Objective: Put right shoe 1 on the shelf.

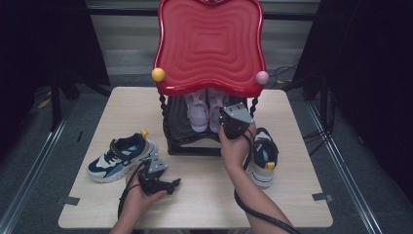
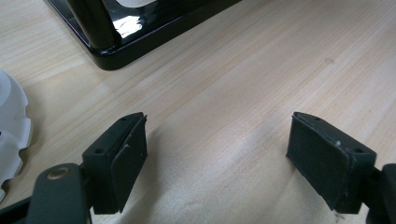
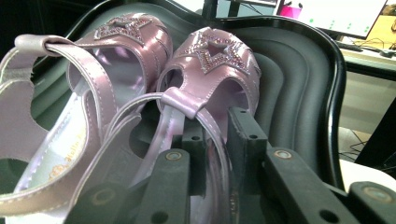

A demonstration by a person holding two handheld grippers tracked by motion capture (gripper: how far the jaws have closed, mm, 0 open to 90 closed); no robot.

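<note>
R gripper (image 3: 217, 140) jaws narrow round glossy lilac sandal's (image 3: 212, 70) thin heel strap (image 3: 212, 128); L gripper (image 2: 217, 158) wide over pale woodgrain table (image 2: 224, 79).

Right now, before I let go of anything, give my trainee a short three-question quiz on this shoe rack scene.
1. True or false: the left gripper holds a sneaker.
2. What sits between the right gripper's jaws? A) the heel strap of a lilac sandal B) a sneaker lace C) nothing
3. On which level of the black rack do the two sandals stand, under the red top tray?

Key:
1. False. Its jaws stand open over the bare table, beside the left-hand blue sneaker.
2. A. The thin strap runs between the jaws, which stand close together.
3. The lower shelf, side by side.
</note>
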